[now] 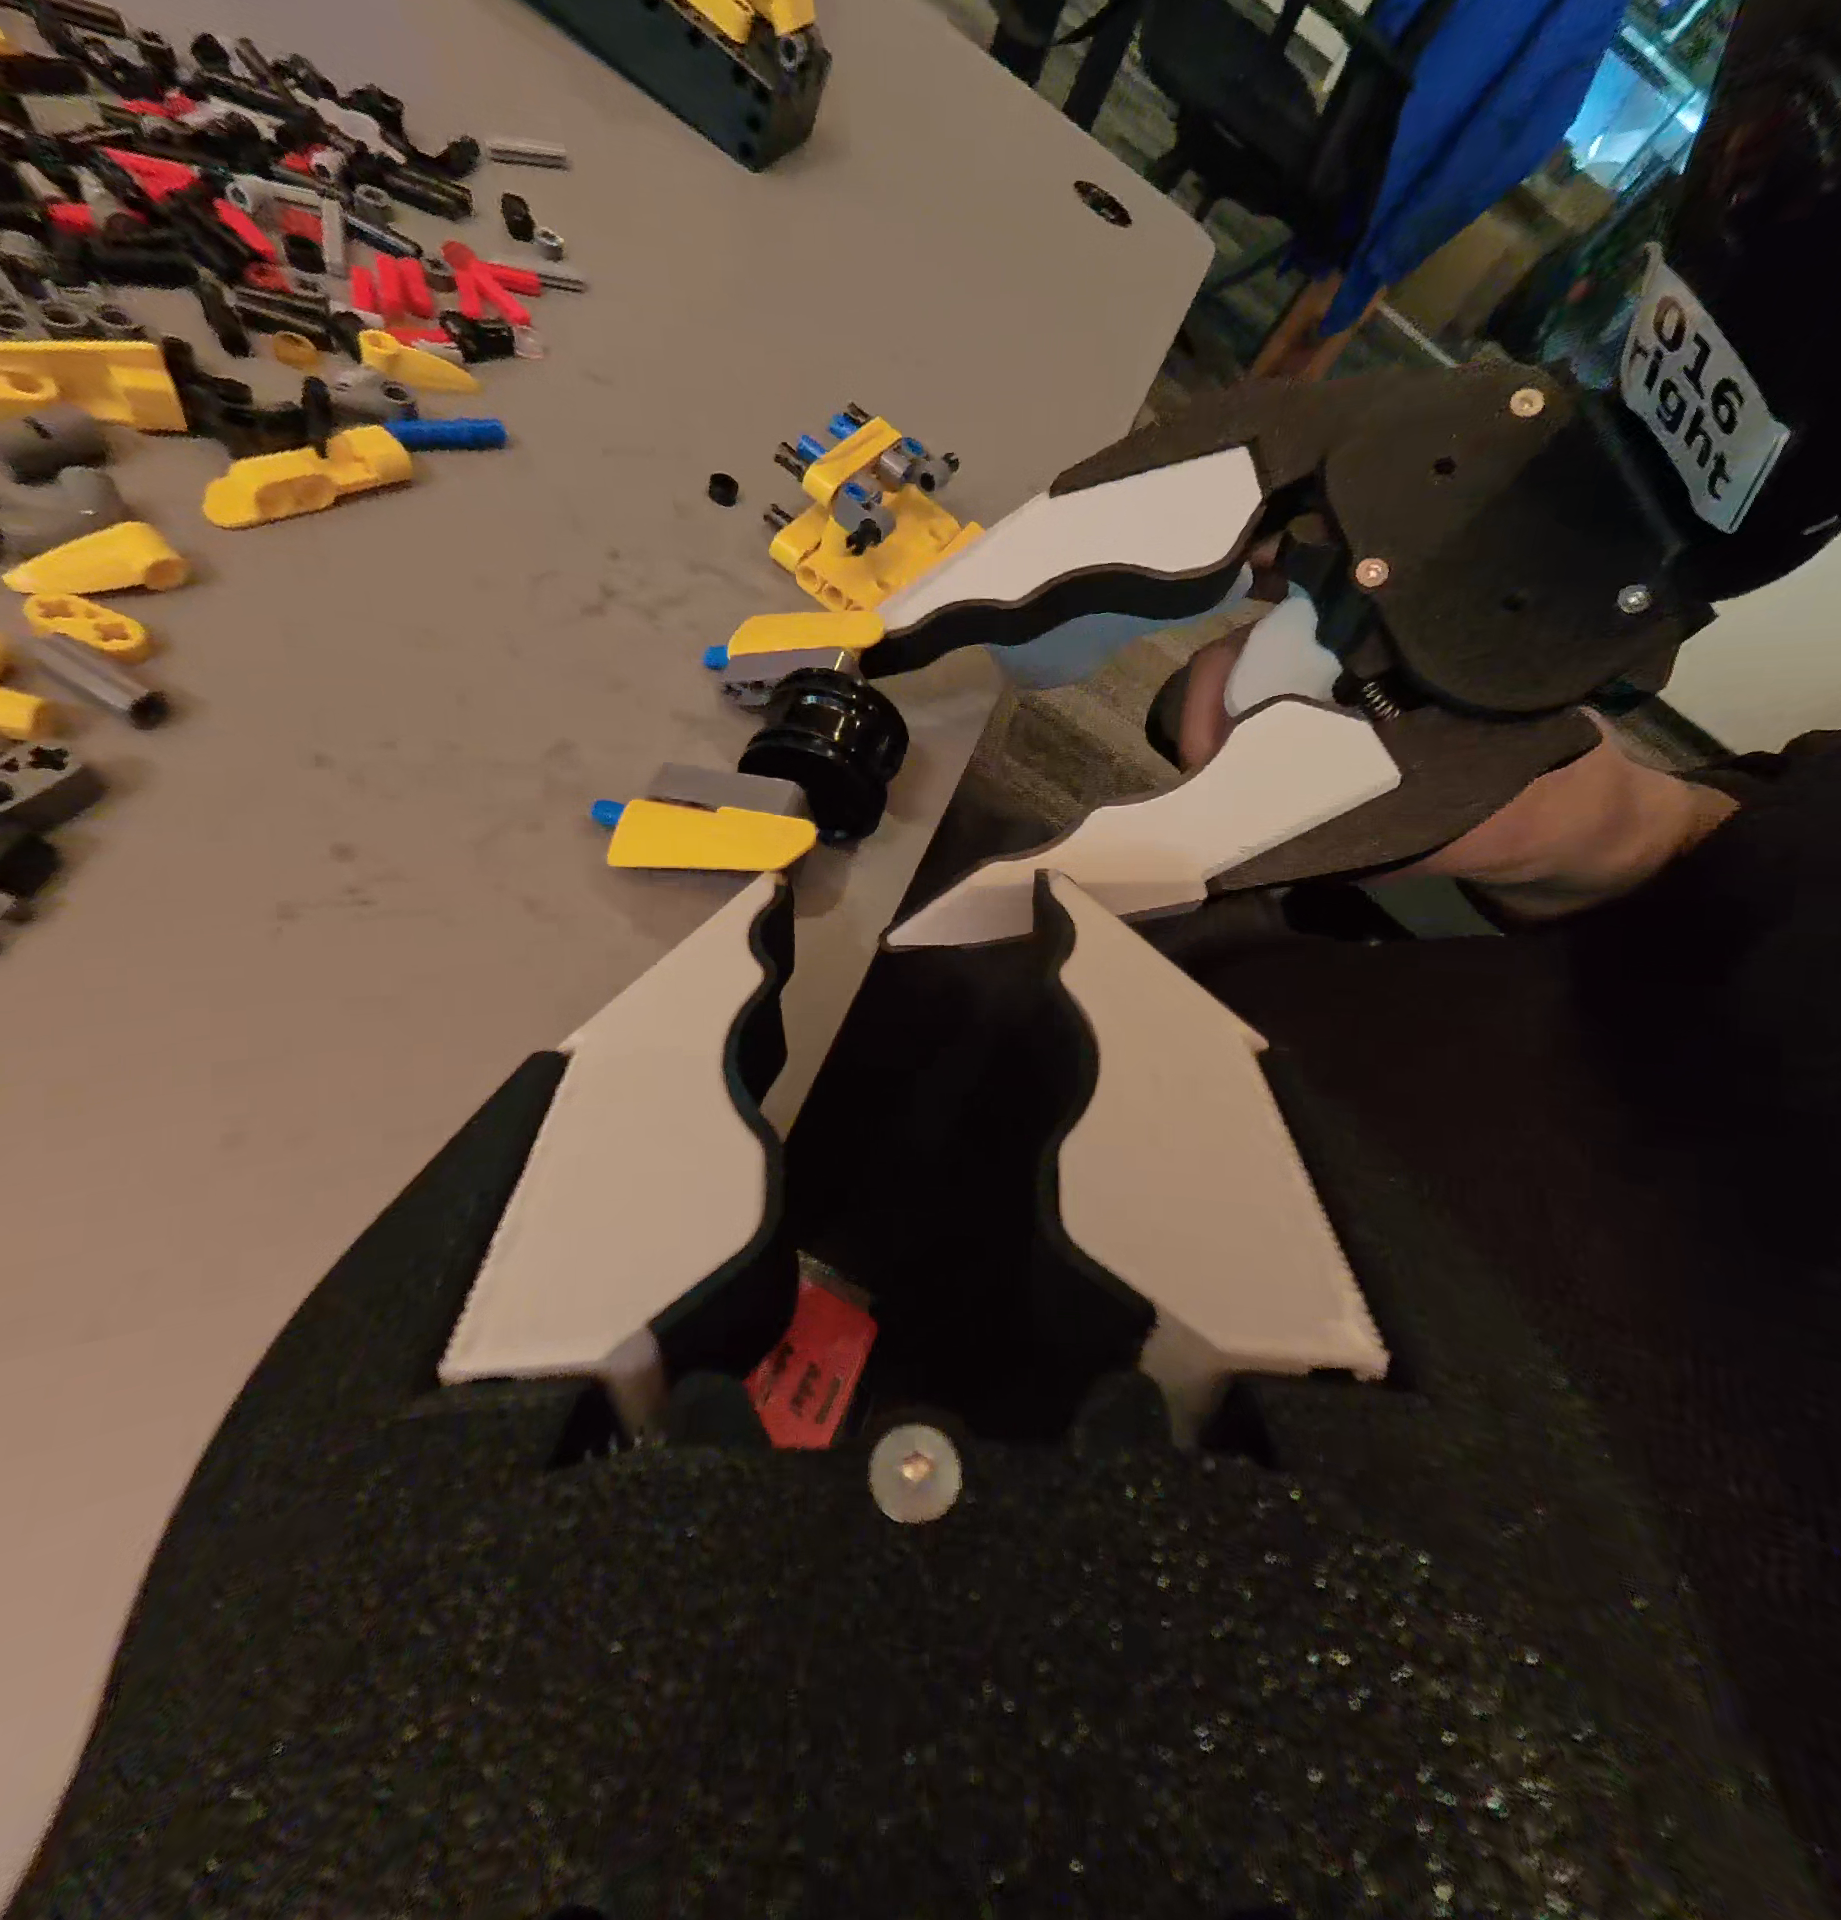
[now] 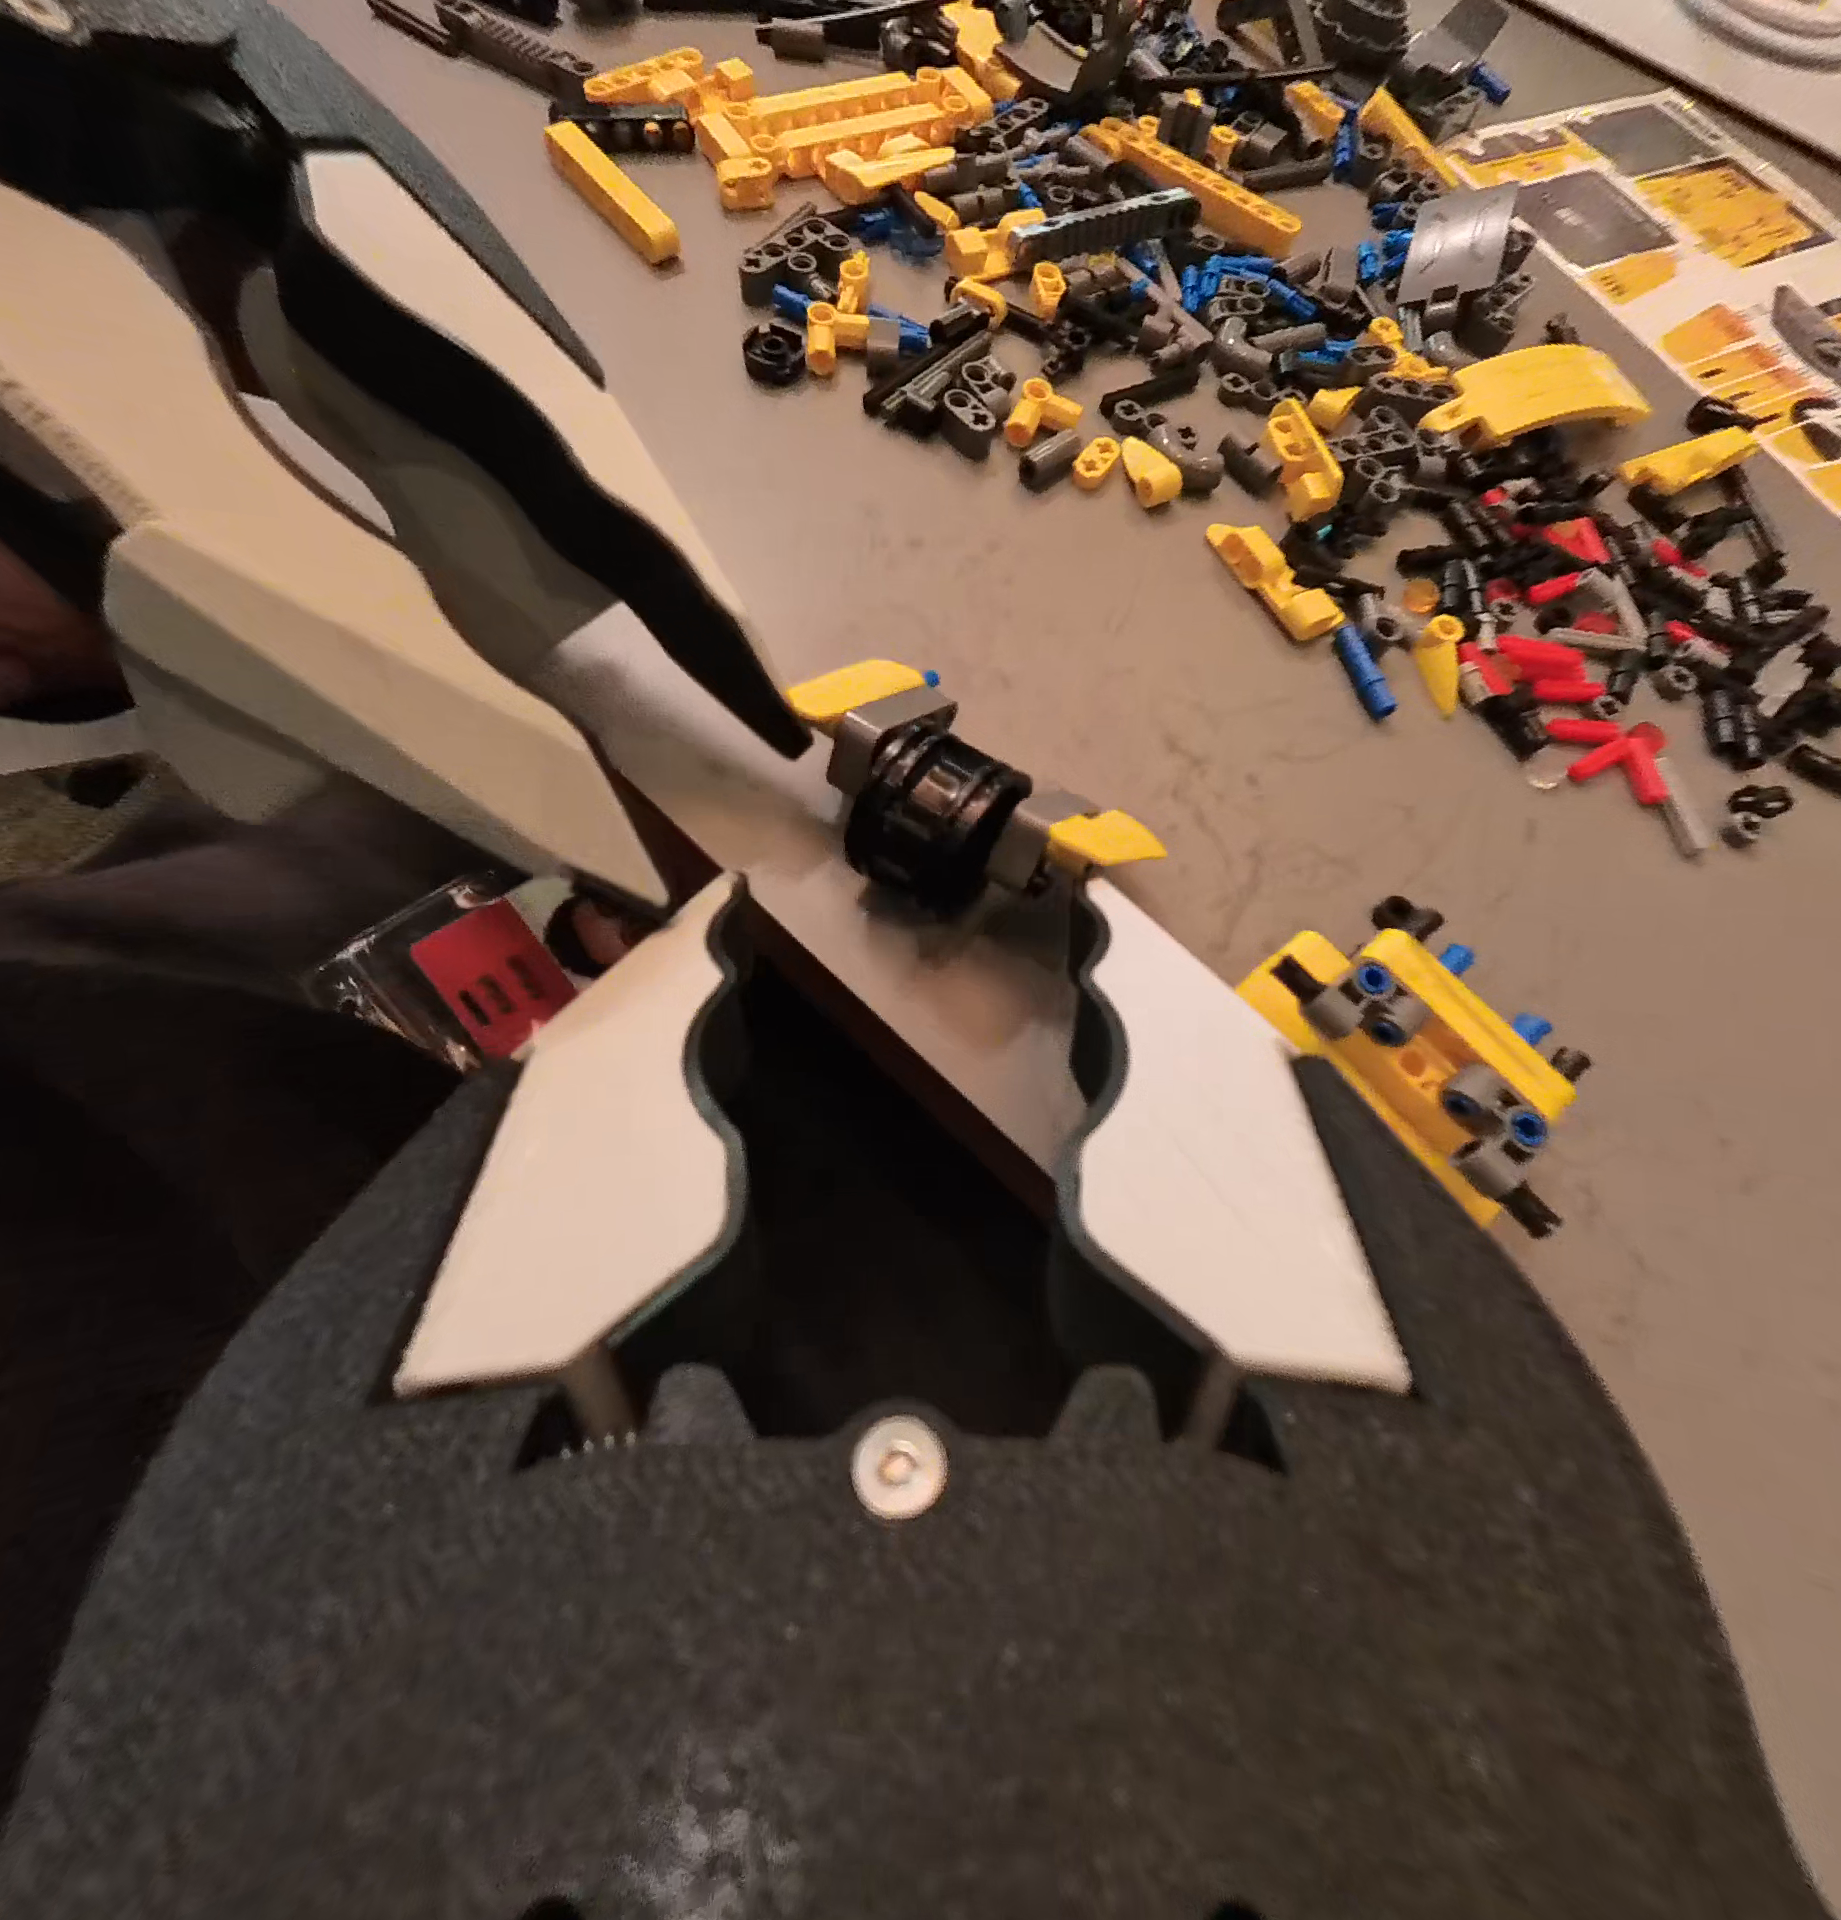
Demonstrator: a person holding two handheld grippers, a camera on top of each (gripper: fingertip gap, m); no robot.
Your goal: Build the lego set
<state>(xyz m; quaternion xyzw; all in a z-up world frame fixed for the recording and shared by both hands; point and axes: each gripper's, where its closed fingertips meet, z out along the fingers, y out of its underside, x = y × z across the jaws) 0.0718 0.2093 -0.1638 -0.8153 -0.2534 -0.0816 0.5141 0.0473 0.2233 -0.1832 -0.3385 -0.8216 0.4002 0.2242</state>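
Note:
A small assembly lies at the table's near edge: a black wheel hub (image 1: 822, 748) with grey blocks, yellow end pieces and blue pins, also in the right wrist view (image 2: 937, 821). My left gripper (image 1: 914, 881) is open and empty. It straddles the table edge, with one fingertip (image 1: 776, 904) right beside a yellow end piece. My right gripper (image 2: 911, 888) is open and empty, its tips just short of the hub on either side. In the left wrist view the right gripper (image 1: 883, 795) comes in from the right. The left gripper (image 2: 731, 821) reaches one tip to the other yellow end.
A second yellow assembly (image 1: 874, 530) (image 2: 1415, 1060) with grey connectors sits just beyond. A large pile of loose yellow, black, red and blue parts (image 1: 220, 239) (image 2: 1311, 312) covers the far table (image 1: 376, 831). Sticker sheets (image 2: 1674, 229) lie far right. A black block (image 1: 708, 62) stands at the back. My two grippers' fingertips are within a few centimetres of each other. Measured from the fingertips, the black block (image 1: 708, 62) is 25 centimetres or so from the right gripper and 30 centimetres from the left.

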